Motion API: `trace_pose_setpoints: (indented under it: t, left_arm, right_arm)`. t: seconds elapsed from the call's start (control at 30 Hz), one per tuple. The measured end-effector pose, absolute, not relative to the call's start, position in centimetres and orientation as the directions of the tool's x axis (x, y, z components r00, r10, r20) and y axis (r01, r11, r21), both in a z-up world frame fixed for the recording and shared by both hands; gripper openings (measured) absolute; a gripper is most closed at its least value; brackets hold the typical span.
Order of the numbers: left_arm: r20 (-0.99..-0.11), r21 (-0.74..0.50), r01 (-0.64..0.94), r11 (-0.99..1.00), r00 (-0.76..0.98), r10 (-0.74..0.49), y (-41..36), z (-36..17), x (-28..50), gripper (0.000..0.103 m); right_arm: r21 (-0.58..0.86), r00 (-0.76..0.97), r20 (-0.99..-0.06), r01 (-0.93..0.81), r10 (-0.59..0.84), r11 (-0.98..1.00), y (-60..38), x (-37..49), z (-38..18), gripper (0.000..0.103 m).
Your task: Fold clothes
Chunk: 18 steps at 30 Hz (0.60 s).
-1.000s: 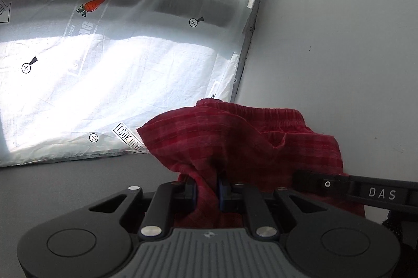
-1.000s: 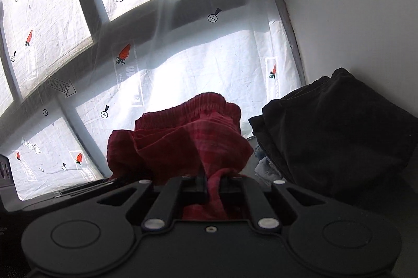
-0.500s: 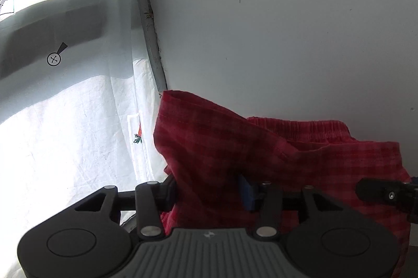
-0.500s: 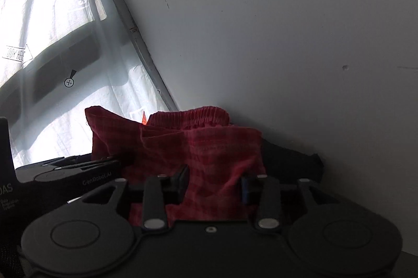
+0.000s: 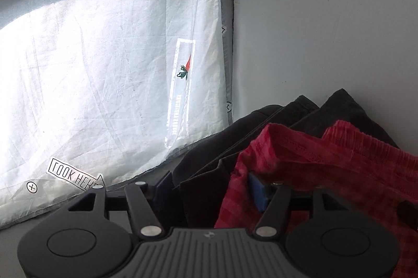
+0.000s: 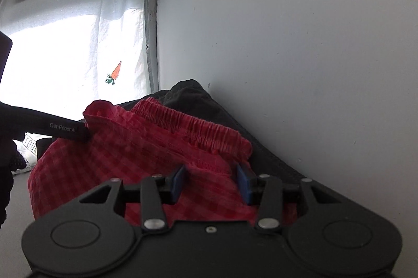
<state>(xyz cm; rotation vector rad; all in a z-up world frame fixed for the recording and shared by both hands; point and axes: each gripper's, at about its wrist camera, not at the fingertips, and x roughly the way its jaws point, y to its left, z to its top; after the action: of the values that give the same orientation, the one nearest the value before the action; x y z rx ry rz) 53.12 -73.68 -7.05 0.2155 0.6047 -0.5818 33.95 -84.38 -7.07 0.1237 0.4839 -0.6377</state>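
Red checked shorts (image 6: 146, 160) now lie on the dark folded pile (image 5: 261, 126) by the wall, between your hand-held grippers (image 5: 209, 189) (image 6: 211, 181), both spread open after clamping the cloth earlier.

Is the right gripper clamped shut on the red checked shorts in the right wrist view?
No. The right gripper has its blue pads wide apart, with the red checked shorts lying loose between them.

A home room: carrot-print curtain (image 5: 109, 64), plain white wall (image 6: 300, 30)
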Motion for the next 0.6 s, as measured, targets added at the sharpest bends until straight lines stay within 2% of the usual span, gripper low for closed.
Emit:
trace_pose_setpoints:
  t: [0.1, 0.17, 0.27, 0.4, 0.47, 0.6]
  left_arm:
    - [-0.577, 0.015, 0.564, 0.826, 0.679, -0.453, -73.3, -6.8, 53.0, 0.068]
    - [-0.563, -0.006, 0.554, 0.832, 0.686, -0.461, -72.5, -6.1, 52.4, 0.068]
    - [-0.524, -0.035, 0.541, 0.841, 0.706, -0.476, -70.8, -4.6, 50.6, 0.069]
    - [-0.466, -0.055, 0.507, 0.86, 0.748, -0.472, -67.0, -2.1, 46.8, 0.085]
    - [-0.438, -0.063, 0.487, 0.871, 0.771, -0.463, -64.9, -0.8, 44.7, 0.088]
    - [-0.403, -0.059, 0.414, 0.908, 0.822, -0.401, -60.6, 0.8, 39.4, 0.094]
  right_arm:
    - [-0.028, 0.701, -0.464, 0.6, -0.542, 0.799, -84.9, 34.1, -6.6, 0.051]
    - [-0.037, 0.705, -0.446, 0.601, -0.552, 0.798, -84.5, 33.8, -5.9, 0.061]
    - [-0.051, 0.71, -0.419, 0.603, -0.565, 0.796, -83.9, 33.4, -4.8, 0.066]
    - [-0.07, 0.722, -0.394, 0.593, -0.568, 0.802, -82.7, 32.5, -3.2, 0.082]
    - [-0.078, 0.735, -0.398, 0.569, -0.549, 0.819, -81.5, 31.7, -2.3, 0.09]
    - [-0.111, 0.771, -0.393, 0.501, -0.501, 0.858, -78.1, 29.6, -0.5, 0.096]
